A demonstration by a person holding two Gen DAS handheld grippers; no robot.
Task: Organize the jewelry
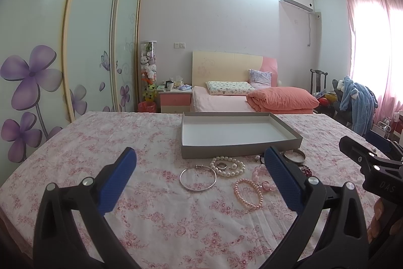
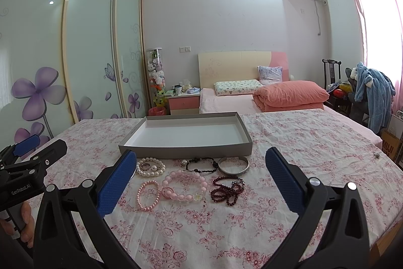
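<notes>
An empty grey shallow box [image 1: 241, 151] [image 2: 186, 151] sits on the floral cloth. In front of it lie a thin silver bangle [image 1: 198, 178], a white pearl bracelet [image 1: 228, 166] [image 2: 150, 166] with a ring inside, a small pink pearl bracelet [image 1: 248, 194] [image 2: 148, 195], a large pink bead bracelet [image 2: 184, 185], a black bead bracelet [image 2: 202, 164], a wide silver bangle [image 2: 233, 165] and a dark red bead string [image 2: 228, 189]. My left gripper [image 1: 200, 177] is open and empty, above the jewelry. My right gripper [image 2: 200, 177] is open and empty, above the jewelry.
The floral-covered surface [image 2: 314, 155] drops off at its right edge. A small metal piece [image 2: 376, 155] lies far right. A bed [image 1: 226, 100], a nightstand [image 1: 175, 97] and sliding wardrobe doors [image 1: 95, 42] stand behind.
</notes>
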